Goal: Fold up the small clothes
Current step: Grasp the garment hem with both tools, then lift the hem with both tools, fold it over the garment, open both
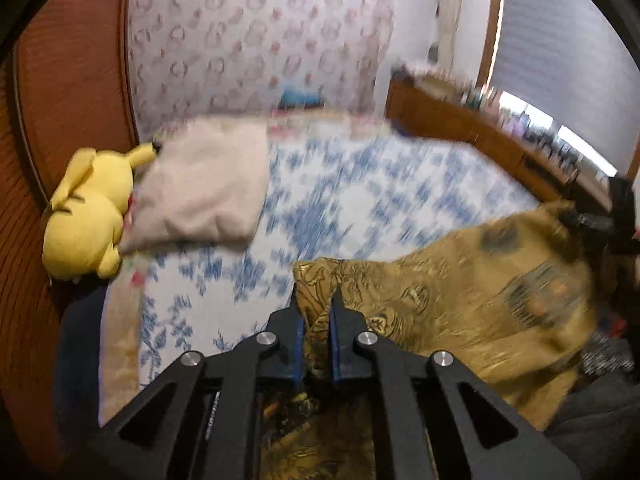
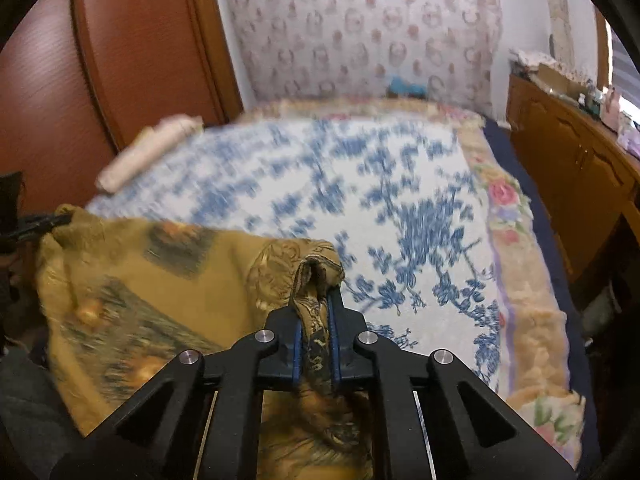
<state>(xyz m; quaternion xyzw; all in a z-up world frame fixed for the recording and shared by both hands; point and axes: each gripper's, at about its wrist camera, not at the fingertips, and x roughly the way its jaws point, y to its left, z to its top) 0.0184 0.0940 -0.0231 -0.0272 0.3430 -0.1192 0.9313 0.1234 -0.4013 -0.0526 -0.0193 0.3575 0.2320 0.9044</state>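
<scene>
The bed point(image 2: 400, 152) carries the items. Its top surface is a white cover with a blue floral print point(image 1: 360, 184); a cream border with pink roses point(image 2: 504, 200) runs along one edge (visible in the right wrist view). A beige folded cloth point(image 1: 204, 184) lies directly on the cover near the wooden panel beside the bed. A yellow plush toy point(image 1: 88, 216) lies just beside this cloth, touching it. A mustard patterned garment point(image 1: 460, 300) rests partly over the near end of the bed; whether it lies flat cannot be determined.
</scene>
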